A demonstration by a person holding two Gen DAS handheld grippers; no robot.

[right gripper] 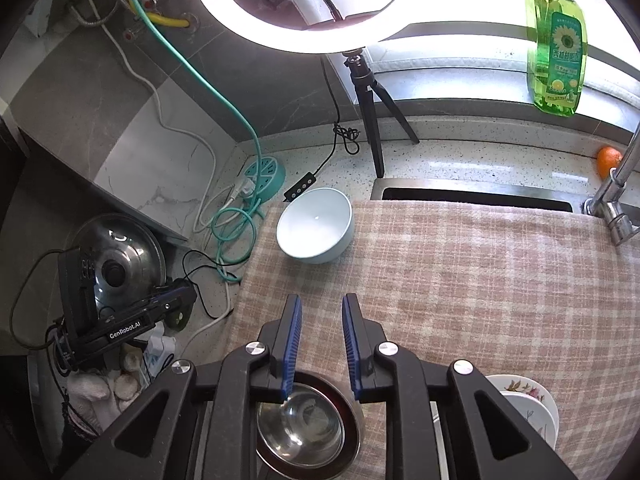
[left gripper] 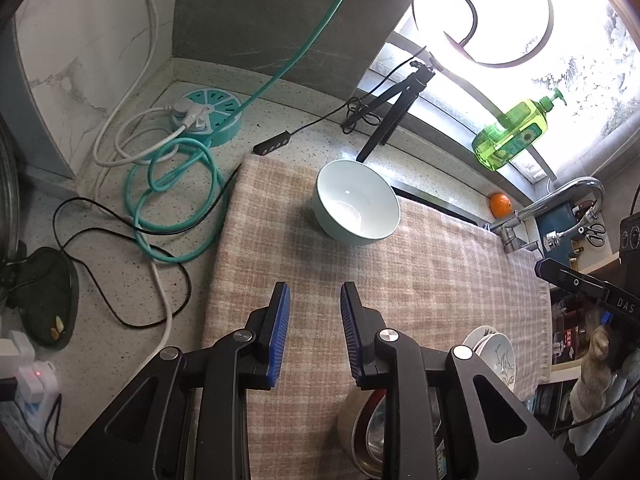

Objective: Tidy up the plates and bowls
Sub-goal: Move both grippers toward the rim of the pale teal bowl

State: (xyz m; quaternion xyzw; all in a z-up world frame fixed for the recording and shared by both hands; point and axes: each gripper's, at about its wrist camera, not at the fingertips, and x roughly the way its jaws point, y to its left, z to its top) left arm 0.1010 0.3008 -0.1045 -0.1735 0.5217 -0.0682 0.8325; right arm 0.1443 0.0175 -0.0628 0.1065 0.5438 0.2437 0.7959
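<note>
A pale green bowl (left gripper: pixel 357 203) stands upright on the checked cloth (left gripper: pixel 420 272) near its far left corner; it also shows in the right wrist view (right gripper: pixel 316 225). My left gripper (left gripper: pixel 315 295) is open and empty, hovering above the cloth short of the bowl. My right gripper (right gripper: pixel 321 305) is open and empty above the cloth. Below it sit stacked metal bowls (right gripper: pixel 306 426), also visible in the left wrist view (left gripper: pixel 364 428). White patterned plates (right gripper: pixel 528 408) lie at the cloth's near right, also in the left wrist view (left gripper: pixel 494 354).
A teal power strip (left gripper: pixel 210 114) with coiled teal and white cables lies left of the cloth. A ring light on a tripod (right gripper: pixel 370 92) stands behind the bowl. A green soap bottle (right gripper: pixel 556 40), an orange (right gripper: pixel 609 161) and a faucet (right gripper: pixel 616 200) are at the right. A pot lid (right gripper: pixel 116 264) leans at left.
</note>
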